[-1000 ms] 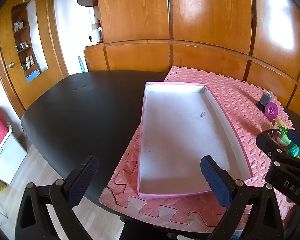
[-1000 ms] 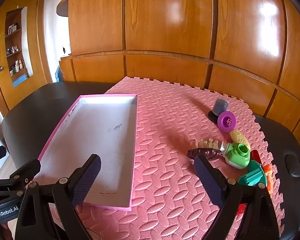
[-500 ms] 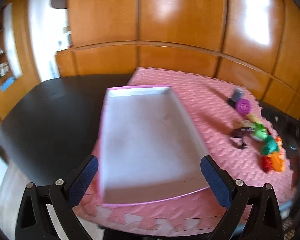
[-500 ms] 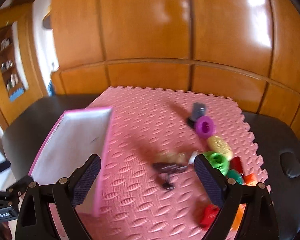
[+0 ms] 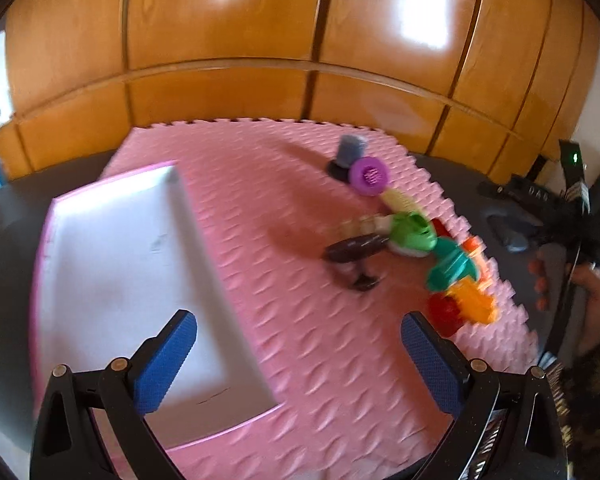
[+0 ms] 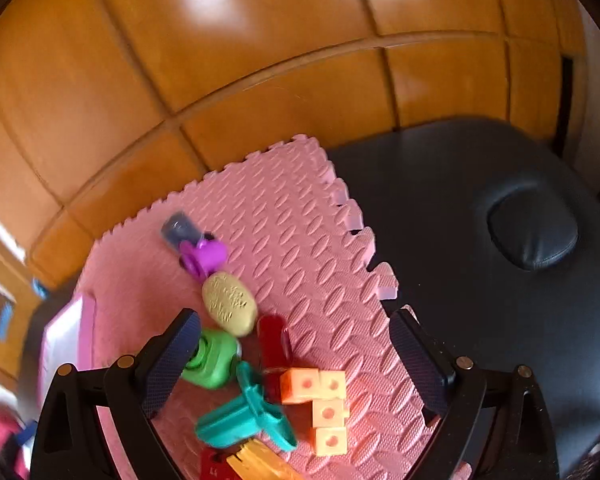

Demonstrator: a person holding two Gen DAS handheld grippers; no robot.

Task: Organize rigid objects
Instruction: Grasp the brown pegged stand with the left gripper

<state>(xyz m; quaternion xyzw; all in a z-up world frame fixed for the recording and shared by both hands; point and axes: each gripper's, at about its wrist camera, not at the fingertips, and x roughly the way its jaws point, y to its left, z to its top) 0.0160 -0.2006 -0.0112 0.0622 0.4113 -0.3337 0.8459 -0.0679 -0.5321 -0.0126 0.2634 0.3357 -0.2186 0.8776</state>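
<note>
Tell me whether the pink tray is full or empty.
Empty: the tray shows only its bare white floor in the left wrist view; the toys lie beside it on the mat.

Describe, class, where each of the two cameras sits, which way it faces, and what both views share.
Left wrist: sits on the open left gripper, faces across the pink mat over the empty white tray; the person's right hand shows at the right edge.
Right wrist: sits on the open right gripper, faces down at the toy pile.
Shared: the green toy and the purple piece.
</note>
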